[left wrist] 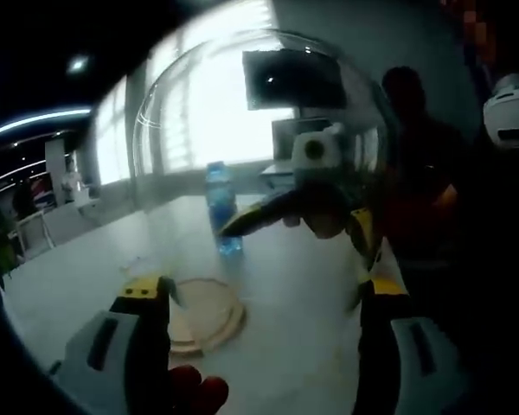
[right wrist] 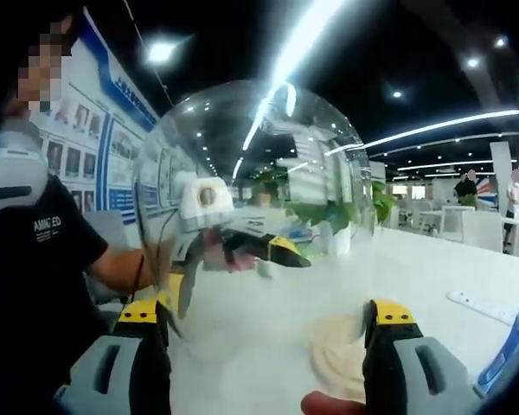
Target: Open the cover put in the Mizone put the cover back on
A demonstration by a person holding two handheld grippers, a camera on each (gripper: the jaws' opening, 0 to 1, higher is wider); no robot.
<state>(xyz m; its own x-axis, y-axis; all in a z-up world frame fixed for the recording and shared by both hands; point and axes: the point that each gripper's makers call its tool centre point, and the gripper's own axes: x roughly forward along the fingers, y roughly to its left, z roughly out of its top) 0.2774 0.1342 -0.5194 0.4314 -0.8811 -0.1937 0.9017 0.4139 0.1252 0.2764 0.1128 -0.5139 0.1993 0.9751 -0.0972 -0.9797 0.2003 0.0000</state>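
Observation:
A clear glass dome cover [left wrist: 199, 121] hangs above the white table, held between both grippers. My left gripper [left wrist: 264, 287] has its jaws spread wide, pressed against the dome's two sides. My right gripper [right wrist: 264, 313] clasps the cover [right wrist: 251, 147] the same way from the opposite side. Each view shows the other gripper through the glass. A round wooden base [left wrist: 203, 316] lies on the table below the dome, and the base [right wrist: 342, 354] lies low between the right jaws. The blue Mizone bottle [left wrist: 220, 203] stands upright on the table beyond the base.
The white table [left wrist: 294, 346] stretches away towards bright windows. A person in a black shirt [right wrist: 35, 251] stands close behind the grippers. A blue object [right wrist: 512, 346] sits at the right edge. White chairs and tables [right wrist: 467, 225] stand far off.

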